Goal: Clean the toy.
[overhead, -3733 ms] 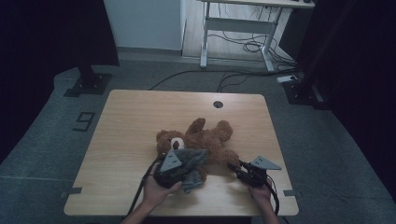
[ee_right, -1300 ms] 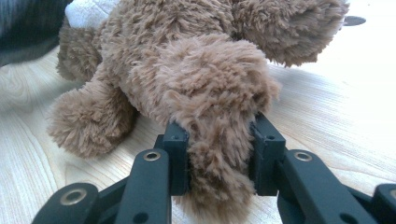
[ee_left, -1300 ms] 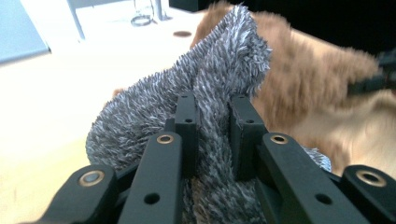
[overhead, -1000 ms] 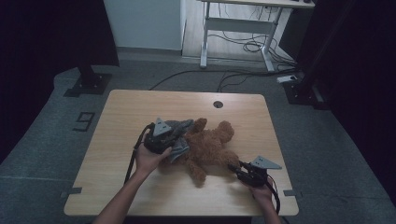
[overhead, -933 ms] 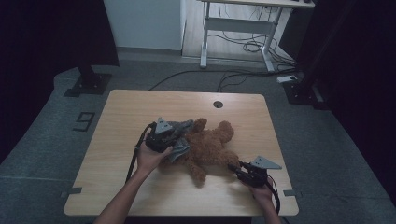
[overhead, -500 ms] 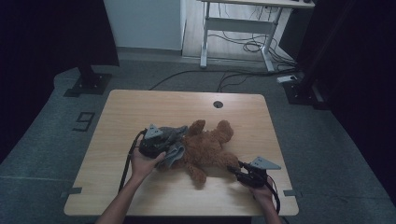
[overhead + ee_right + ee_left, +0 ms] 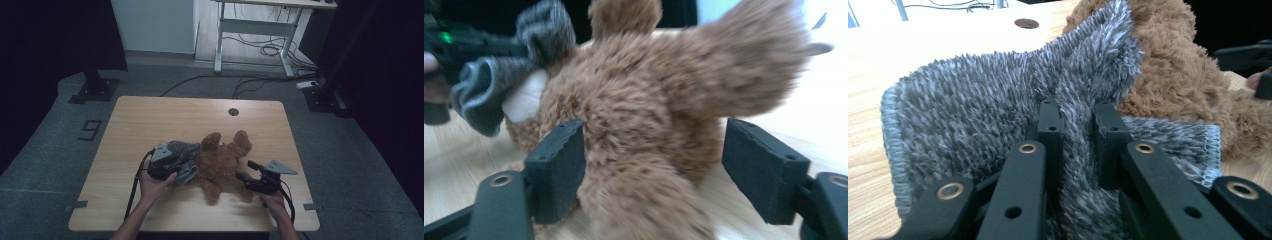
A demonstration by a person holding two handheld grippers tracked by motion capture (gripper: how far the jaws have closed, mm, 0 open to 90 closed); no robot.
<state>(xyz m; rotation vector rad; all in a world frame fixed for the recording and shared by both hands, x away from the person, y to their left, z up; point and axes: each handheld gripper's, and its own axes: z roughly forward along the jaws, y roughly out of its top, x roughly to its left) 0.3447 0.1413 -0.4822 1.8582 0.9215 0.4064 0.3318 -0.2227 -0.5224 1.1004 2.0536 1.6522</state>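
A brown teddy bear [image 7: 222, 160] lies in the near middle of the wooden table [image 7: 150, 115]. A fuzzy grey cloth [image 7: 184, 149] is draped against its left side, by the head. My left gripper [image 7: 175, 167] is shut on a fold of that cloth [image 7: 973, 110], with the bear's fur [image 7: 1178, 75] just behind it. My right gripper [image 7: 246, 170] is open at the bear's right side. In the right gripper view, its own gripper [image 7: 654, 135] has its jaws on either side of the bear's body [image 7: 649, 90] without pressing it. The cloth [image 7: 489, 85] hangs at the far left there.
A round cable hole [image 7: 233, 111] sits near the table's far edge. Beyond the table, a white desk frame [image 7: 255, 30] stands over loose cables on the floor. Bare wood stretches across the far half and the left of the table.
My left gripper has drawn the grey cloth back toward the near edge and slightly left, off the top of the bear. The right gripper has hardly moved.
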